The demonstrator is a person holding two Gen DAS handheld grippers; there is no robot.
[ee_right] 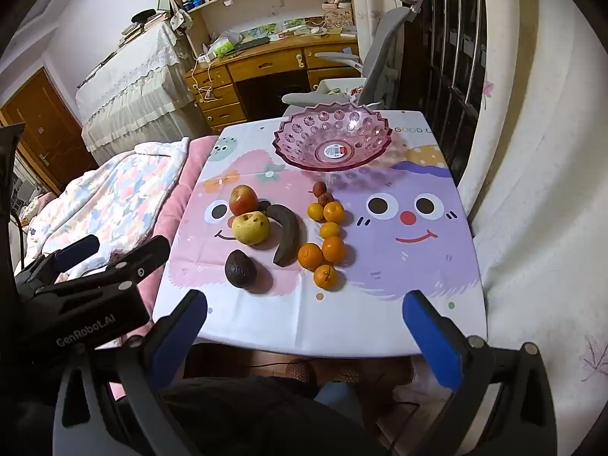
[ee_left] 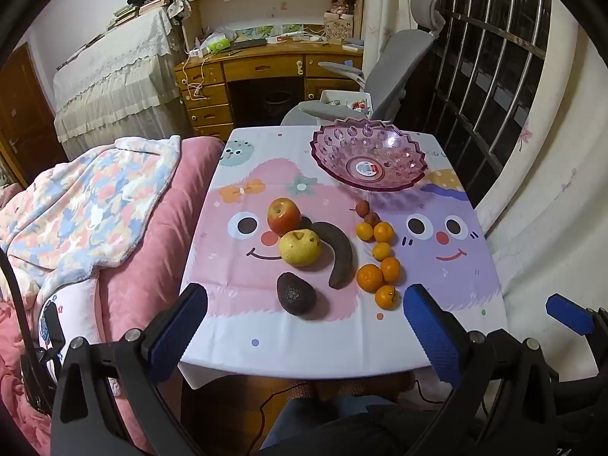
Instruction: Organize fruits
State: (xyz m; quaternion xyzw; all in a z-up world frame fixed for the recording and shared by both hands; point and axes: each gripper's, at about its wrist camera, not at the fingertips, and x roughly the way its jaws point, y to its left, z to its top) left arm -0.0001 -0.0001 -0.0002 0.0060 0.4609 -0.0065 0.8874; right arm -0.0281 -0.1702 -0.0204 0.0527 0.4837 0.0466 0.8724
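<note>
Pink scalloped plastic bowl holds nothing. Nearer than it: red apple, blemished yellow pear, blackened banana, dark avocado, orange mandarins. Left hand-held gripper and right hand-held gripper gape wide, holding nothing.

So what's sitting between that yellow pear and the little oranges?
A dark, overripe banana, lying curved between the pear and the column of oranges. Both views show it, and the banana almost touches the pear.
</note>
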